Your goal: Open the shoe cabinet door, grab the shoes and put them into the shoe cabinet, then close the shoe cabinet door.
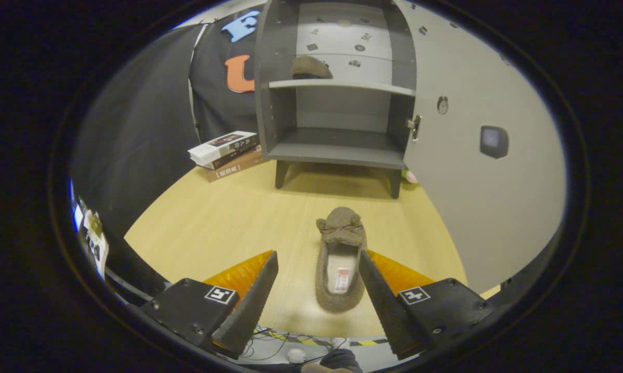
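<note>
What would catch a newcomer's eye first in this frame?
A brown slipper lies on the wooden table, between the open jaws of the gripper. Beyond it stands a grey shoe cabinet, its door swung open to the right, with a second slipper already on its upper shelf.

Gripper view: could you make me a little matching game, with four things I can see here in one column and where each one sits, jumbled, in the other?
Things:
1. Shoe on the table
2. Second shoe
3. Stack of books
4. Cabinet door

Places:
A. Swung open, to the right of the shoe cabinet
B. On the cabinet's upper shelf
C. Between the open jaws of the gripper, nearer the right one
D. On the table, left of the cabinet

Pairs: 1-C, 2-B, 3-D, 4-A
</note>
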